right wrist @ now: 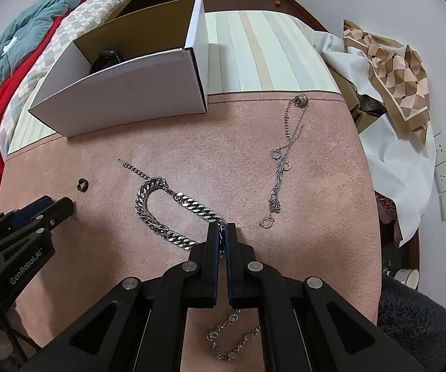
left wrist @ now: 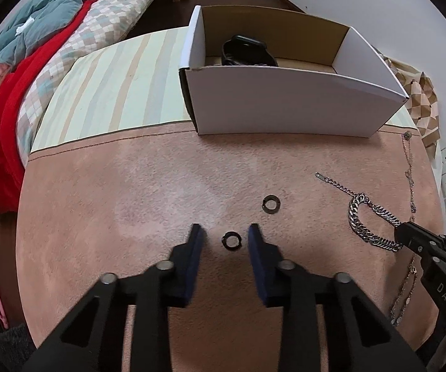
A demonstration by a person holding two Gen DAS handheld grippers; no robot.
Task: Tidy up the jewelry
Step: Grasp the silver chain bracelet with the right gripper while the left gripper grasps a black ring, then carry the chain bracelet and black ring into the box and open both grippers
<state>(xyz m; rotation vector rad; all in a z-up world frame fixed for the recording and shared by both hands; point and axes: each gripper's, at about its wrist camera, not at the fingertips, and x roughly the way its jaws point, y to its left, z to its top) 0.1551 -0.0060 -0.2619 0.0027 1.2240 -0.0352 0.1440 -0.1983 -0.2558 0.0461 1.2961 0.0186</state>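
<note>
Pink plush cloth (left wrist: 130, 192) covers the near part of the worktop, and a striped cloth (left wrist: 120, 86) covers the part beyond it, the seam between them running just under the white cardboard box (left wrist: 284, 105). Left of the box a bed with a red blanket (left wrist: 2, 130) and a checked quilt (left wrist: 105, 21) lies alongside the worktop edge; right of the box a brown patterned scarf (right wrist: 396, 71) over white fabric spills at the worktop's right edge. Wide bare plush is seen in front of the box.

The box stands open at the top, its inside brown, and a black object (left wrist: 247, 51) is seen in it near the far wall; what it is cannot be told.

Well in front of the box a thick silver chain bracelet (right wrist: 161, 214) lies looped on the plush, and its near end is pinched by the right tool (right wrist: 222, 232), whose fingers are pressed together on the links. Right of the bracelet a thin necklace (right wrist: 284, 161) is stretched out toward the box. A second thin chain (right wrist: 232, 338) lies under the right tool.

The left tool (left wrist: 226, 238) is spread, with a dark ring (left wrist: 231, 241) lying on the plush between its fingertips, untouched. Another dark ring (left wrist: 271, 204) lies nearer the box.
</note>
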